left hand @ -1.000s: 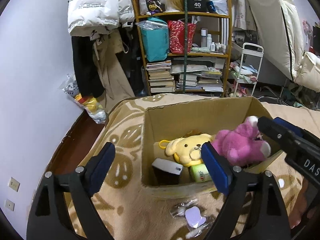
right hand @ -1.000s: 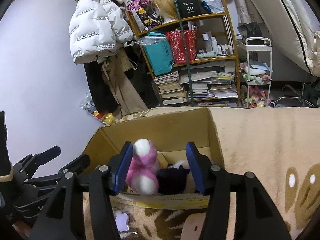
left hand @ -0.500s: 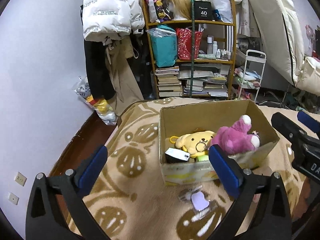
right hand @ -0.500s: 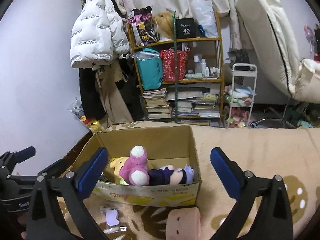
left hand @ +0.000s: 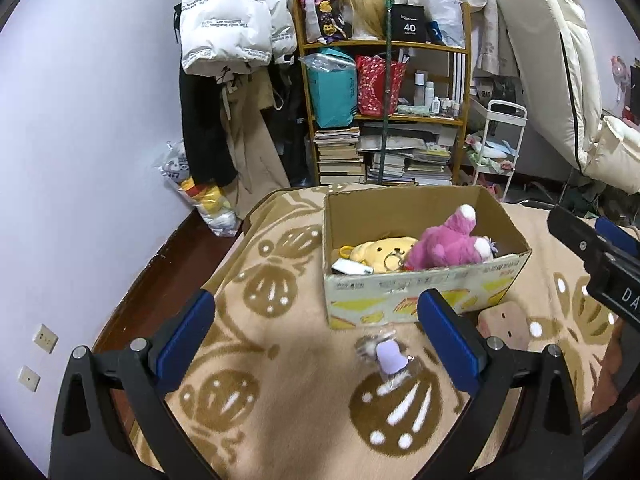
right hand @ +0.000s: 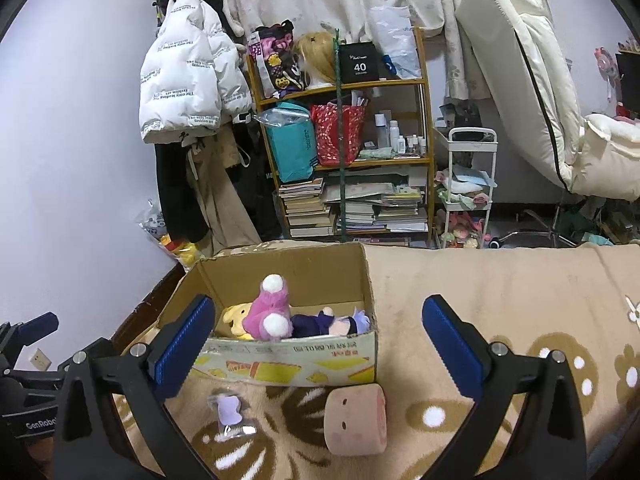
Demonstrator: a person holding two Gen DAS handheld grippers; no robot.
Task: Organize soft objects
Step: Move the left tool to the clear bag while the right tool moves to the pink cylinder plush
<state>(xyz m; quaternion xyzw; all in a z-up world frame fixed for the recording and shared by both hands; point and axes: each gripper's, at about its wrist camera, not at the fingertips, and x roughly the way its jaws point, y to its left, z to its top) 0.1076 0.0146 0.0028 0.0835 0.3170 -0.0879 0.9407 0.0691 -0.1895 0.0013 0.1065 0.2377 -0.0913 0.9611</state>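
Observation:
An open cardboard box (left hand: 400, 284) (right hand: 300, 360) stands on a beige patterned blanket (left hand: 280, 400). In it lie a pink plush (left hand: 444, 244) (right hand: 268, 312), a yellow plush (left hand: 376, 252) (right hand: 236, 316) and a dark blue doll (right hand: 320, 322). In front of the box a pink roll-shaped plush with a face (right hand: 356, 416) (left hand: 504, 320) and a small purple item in clear wrap (left hand: 388, 356) (right hand: 228, 408) rest on the blanket. My left gripper (left hand: 314, 312) is open and empty, back from the box. My right gripper (right hand: 320, 316) is open and empty too, above the roll plush.
Behind the bed stand a wooden shelf (right hand: 344, 160) with books and bags, a hanging white jacket (right hand: 188, 92), a white trolley (right hand: 468, 184) and a leaning mattress (right hand: 520, 60). The blanket ends at the left, above dark floor (left hand: 160, 264).
The right jaws opened wide off the pink plush, which now lies in the box. Both grippers drew back and up from the box; the left jaws widened a little.

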